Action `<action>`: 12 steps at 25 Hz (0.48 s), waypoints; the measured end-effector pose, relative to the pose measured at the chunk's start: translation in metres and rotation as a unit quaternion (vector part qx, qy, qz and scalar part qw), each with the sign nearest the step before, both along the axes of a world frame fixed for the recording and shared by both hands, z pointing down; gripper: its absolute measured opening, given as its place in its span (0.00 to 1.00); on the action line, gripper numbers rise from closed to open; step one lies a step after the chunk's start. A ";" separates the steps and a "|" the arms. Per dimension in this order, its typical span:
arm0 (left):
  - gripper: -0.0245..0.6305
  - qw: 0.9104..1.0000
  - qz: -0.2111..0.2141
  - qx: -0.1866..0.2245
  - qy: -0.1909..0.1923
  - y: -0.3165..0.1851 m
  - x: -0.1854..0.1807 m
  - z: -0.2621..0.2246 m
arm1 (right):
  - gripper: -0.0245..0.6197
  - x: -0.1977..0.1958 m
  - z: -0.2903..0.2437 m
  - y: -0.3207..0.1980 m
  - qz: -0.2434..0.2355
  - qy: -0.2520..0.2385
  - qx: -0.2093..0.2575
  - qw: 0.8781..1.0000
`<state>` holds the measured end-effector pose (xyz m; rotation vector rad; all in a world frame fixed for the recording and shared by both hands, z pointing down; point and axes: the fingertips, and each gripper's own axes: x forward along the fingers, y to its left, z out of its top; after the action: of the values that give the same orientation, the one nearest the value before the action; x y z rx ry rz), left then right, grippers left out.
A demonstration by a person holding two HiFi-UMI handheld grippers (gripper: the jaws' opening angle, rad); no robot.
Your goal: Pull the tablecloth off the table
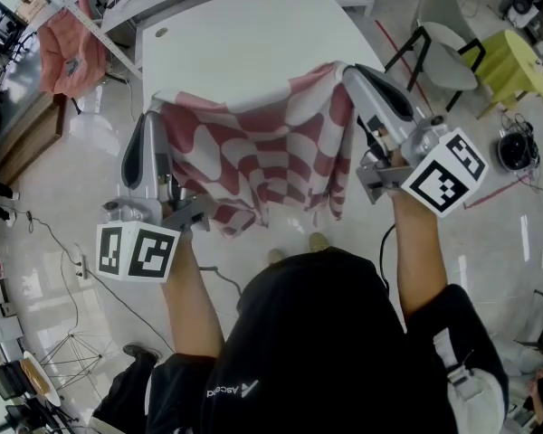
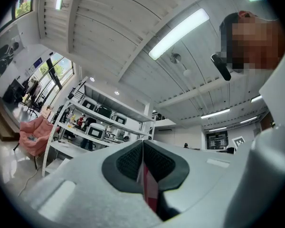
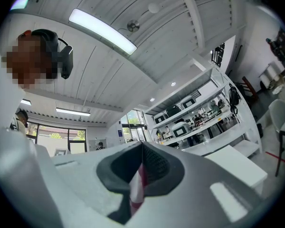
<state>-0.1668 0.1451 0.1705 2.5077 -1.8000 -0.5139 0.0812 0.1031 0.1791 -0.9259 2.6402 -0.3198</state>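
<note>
Tablecloth (image 1: 253,165) hangs limp at the near edge of the table (image 1: 244,43); it looks soft, light and likely to slip. Left gripper (image 1: 152,120) and right gripper (image 1: 353,72) each clench a top corner, the sensible hold.

Lab/workshop-type room, not a home. White metal shelving (image 2: 109,118) w/ rows of boxy machines (image 2: 96,129), long strip lights (image 2: 178,28) on a white slatted ceiling (image 2: 109,42), big windows (image 3: 61,136). White bench (image 1: 253,34) on a glossy pale floor (image 1: 63,179). On the floor: loose cables (image 1: 47,231), a power strip (image 1: 80,265), a tripod (image 1: 68,355). Grey chair (image 1: 448,39) beside the bench.
</note>
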 end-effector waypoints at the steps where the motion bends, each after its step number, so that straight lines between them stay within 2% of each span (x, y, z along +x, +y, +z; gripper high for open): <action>1: 0.06 1.000 0.000 0.000 0.001 0.000 0.000 0.000 | 0.04 0.000 0.000 0.000 -0.001 0.000 0.000 1.000; 12: 0.06 1.000 -0.004 0.003 0.006 0.005 0.003 0.001 | 0.05 0.002 0.003 0.005 -0.009 0.000 0.002 1.000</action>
<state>-0.1639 0.1501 0.1718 2.4973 -1.8089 -0.5337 0.0834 0.1082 0.1820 -0.9013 2.6505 -0.3180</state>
